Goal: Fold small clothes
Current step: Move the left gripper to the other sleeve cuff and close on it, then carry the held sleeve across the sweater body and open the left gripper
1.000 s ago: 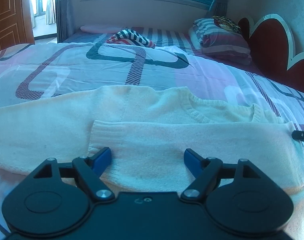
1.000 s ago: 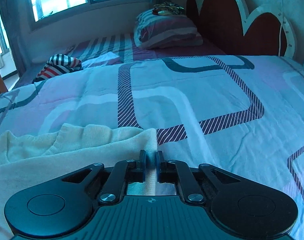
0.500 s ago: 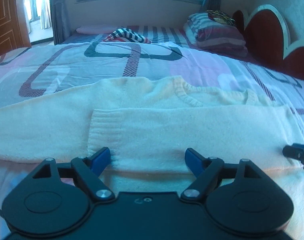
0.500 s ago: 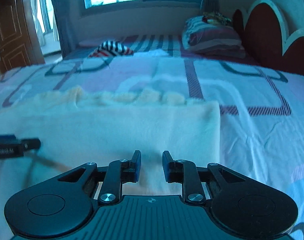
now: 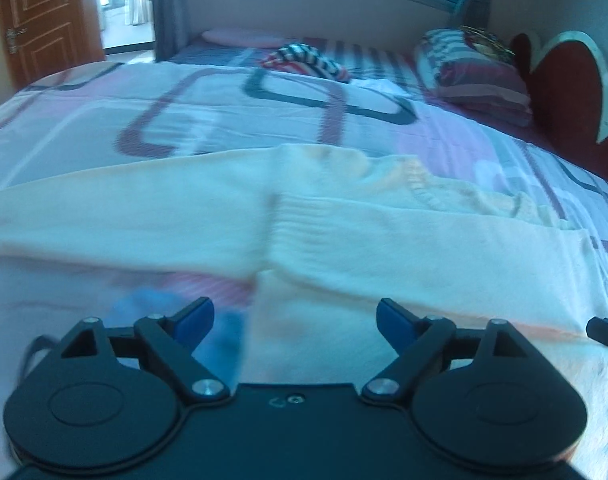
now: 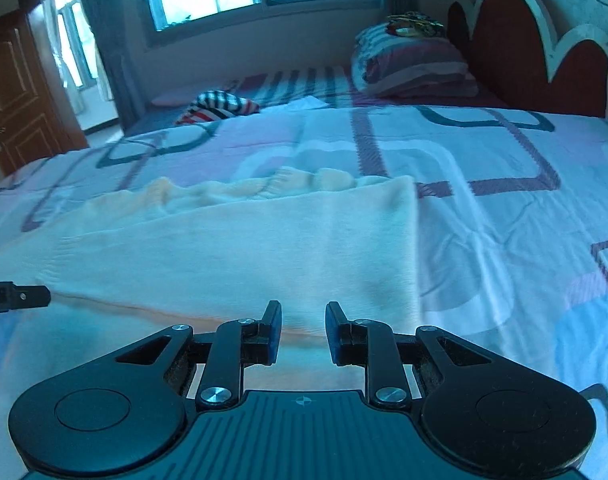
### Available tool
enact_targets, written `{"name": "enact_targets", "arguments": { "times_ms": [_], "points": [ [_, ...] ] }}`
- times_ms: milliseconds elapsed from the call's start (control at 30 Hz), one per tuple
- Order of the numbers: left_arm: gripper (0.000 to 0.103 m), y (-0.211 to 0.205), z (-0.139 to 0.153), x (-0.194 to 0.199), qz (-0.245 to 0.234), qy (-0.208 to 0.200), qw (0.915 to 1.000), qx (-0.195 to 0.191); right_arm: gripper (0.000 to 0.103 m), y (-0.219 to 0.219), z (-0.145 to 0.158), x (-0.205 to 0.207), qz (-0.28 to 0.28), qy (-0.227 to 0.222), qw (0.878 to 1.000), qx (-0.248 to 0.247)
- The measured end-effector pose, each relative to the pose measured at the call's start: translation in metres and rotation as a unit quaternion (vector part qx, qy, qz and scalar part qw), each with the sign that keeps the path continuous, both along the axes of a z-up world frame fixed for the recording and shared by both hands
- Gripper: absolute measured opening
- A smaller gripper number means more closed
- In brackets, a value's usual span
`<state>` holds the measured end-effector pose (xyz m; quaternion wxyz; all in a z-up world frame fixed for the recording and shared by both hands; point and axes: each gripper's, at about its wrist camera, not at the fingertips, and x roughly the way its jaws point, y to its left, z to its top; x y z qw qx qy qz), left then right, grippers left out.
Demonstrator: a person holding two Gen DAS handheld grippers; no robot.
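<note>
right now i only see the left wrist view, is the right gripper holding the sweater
Observer: no, the right gripper has its jaws slightly apart with nothing pinched between them. The sweater lies loose beyond the tips.
Operator: is the fold edge on that side straight
Observer: yes, the sweater's right edge runs straight and lies flat on the quilt.
Operator: anything on the quilt past that edge
Observer: only bare patterned quilt, up to the headboard.

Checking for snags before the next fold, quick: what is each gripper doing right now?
Left gripper: jaws opening wide, holding nothing, above the cream sweater.
Right gripper: open, narrow gap, holding nothing.
</note>
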<state>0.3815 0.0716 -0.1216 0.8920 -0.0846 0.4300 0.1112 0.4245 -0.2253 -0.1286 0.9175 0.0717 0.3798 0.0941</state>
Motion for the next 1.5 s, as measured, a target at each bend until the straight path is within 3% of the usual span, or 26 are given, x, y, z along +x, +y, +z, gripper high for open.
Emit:
{"name": "enact_targets", "arguments": {
  "times_ms": [100,167,200,400,600,833,1033,1100,1233,1333,1400,1500],
  "points": [
    [0.091,0.022,0.007,-0.018,0.028,0.001,0.9996,-0.002,0.030,0.023,0.007,-0.005,0.027,-0.004,0.999,0.019],
    [0.091,0.041,0.010,-0.028,0.047,0.001,0.9989,-0.008,0.043,0.042,0.012,-0.009,0.042,-0.010,0.999,0.026],
    [0.091,0.050,0.011,-0.033,0.056,0.000,0.9984,-0.010,0.045,0.052,0.014,-0.011,0.050,-0.014,0.998,0.028],
    [0.092,0.115,0.007,-0.051,0.110,-0.001,0.9927,-0.050,0.045,0.104,0.024,-0.023,0.081,-0.031,0.996,0.014],
    [0.090,0.188,-0.008,-0.064,0.174,-0.005,0.9795,-0.101,0.045,0.150,0.015,-0.016,0.080,-0.026,0.996,-0.011],
    [0.089,0.245,-0.018,-0.059,0.198,-0.029,0.9710,-0.132,0.045,0.189,0.004,0.009,0.073,-0.015,0.997,-0.023],
    [0.090,0.280,-0.025,-0.053,0.230,-0.086,0.9499,-0.193,0.045,0.216,0.000,0.031,0.071,-0.018,0.997,-0.026],
    [0.082,0.289,-0.027,-0.050,0.241,-0.099,0.9445,-0.200,0.045,0.221,-0.001,0.037,0.070,-0.019,0.997,-0.026],
    [0.067,0.303,-0.029,-0.042,0.248,-0.118,0.9425,-0.190,0.045,0.227,-0.004,0.047,0.064,-0.021,0.997,-0.031],
    [0.044,0.308,-0.031,-0.040,0.258,-0.126,0.9410,-0.179,0.045,0.228,-0.008,0.054,0.060,-0.021,0.997,-0.038],
    [0.021,0.313,-0.033,-0.042,0.273,-0.127,0.9367,-0.179,0.045,0.227,-0.011,0.056,0.055,-0.018,0.997,-0.043],
    [0.010,0.316,-0.033,-0.045,0.283,-0.124,0.9345,-0.177,0.045,0.228,-0.023,0.061,0.059,0.001,0.997,-0.053]
  ]
}}
